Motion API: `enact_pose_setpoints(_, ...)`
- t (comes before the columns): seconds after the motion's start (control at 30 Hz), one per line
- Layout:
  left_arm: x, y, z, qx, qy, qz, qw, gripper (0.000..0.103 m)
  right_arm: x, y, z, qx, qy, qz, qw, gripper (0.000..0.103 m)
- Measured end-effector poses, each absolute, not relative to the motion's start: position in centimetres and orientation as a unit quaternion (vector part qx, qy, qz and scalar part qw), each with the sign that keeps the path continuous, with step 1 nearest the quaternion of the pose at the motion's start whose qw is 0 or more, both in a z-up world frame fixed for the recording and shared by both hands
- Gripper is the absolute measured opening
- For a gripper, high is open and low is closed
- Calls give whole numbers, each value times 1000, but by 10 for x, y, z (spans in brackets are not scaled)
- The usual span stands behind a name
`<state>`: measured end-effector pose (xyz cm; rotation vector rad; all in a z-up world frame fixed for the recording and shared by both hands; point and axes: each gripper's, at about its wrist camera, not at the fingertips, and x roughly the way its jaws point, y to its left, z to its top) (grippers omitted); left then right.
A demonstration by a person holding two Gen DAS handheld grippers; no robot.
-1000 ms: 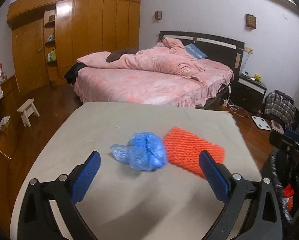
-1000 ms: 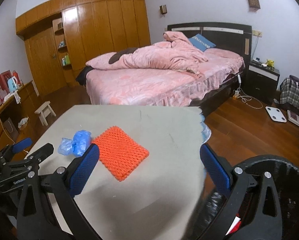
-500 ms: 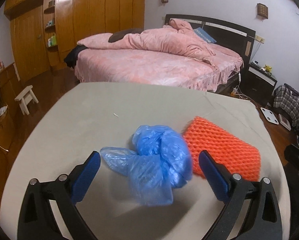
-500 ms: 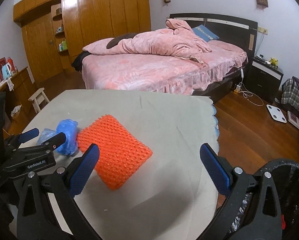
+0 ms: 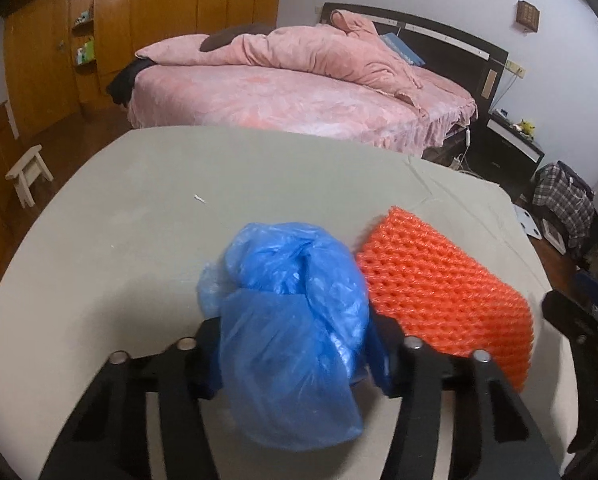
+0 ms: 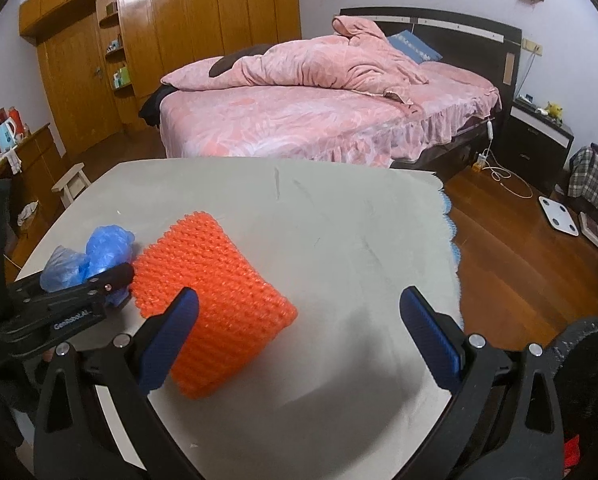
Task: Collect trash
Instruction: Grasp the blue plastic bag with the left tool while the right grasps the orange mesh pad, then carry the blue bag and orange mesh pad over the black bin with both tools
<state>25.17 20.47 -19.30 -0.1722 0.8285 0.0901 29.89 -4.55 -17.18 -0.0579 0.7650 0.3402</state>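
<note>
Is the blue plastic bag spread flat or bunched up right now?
Bunched up: the blue plastic bag sits as a crumpled wad between the closing jaws of the left gripper.

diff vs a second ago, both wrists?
Left gripper came forward and down onto the blue plastic bag; its jaws, wide open before, are closing with the bag between them. Right gripper also dropped closer, jaws still wide open, one finger at the orange foam net. Bag and net lie where they were on the table.

Blue plastic bag [image 5: 295,320] — orange mesh pad [image 5: 443,296]
</note>
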Motion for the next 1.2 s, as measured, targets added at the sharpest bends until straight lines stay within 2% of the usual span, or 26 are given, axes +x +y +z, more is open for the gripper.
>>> enact_pose_setpoints(0.33, 231, 215, -176, -81, 366, 53, 925, 51, 305, -19, -190, -49, 396, 197, 895, 98)
enact_pose_setpoints(0.73, 219, 228, -185, -87, 383, 81, 916, 51, 311, -1, -204, -51, 434, 219, 873, 96)
enact_pose_setpoints(0.83, 220, 229, -187, -87, 388, 84, 914, 51, 308, 2, -203, -51, 430, 233, 871, 86)
enact_pose_setpoints(0.93, 221, 230, -190, -88, 393, 84, 911, 51, 307, 4, -201, -48, 428, 247, 868, 71)
enact_pose_setpoints(1.0, 221, 231, -191, -89, 395, 85, 910, 51, 306, 5, -199, -39, 430, 261, 864, 54)
enact_pose_setpoints(1.1, 221, 233, -192, -93, 398, 87, 908, 51, 302, 7, -196, -32, 432, 280, 857, 38)
enact_pose_setpoints(1.2, 219, 232, -191, -91, 395, 88, 910, 51, 298, 9, -192, -26, 433, 292, 853, 29)
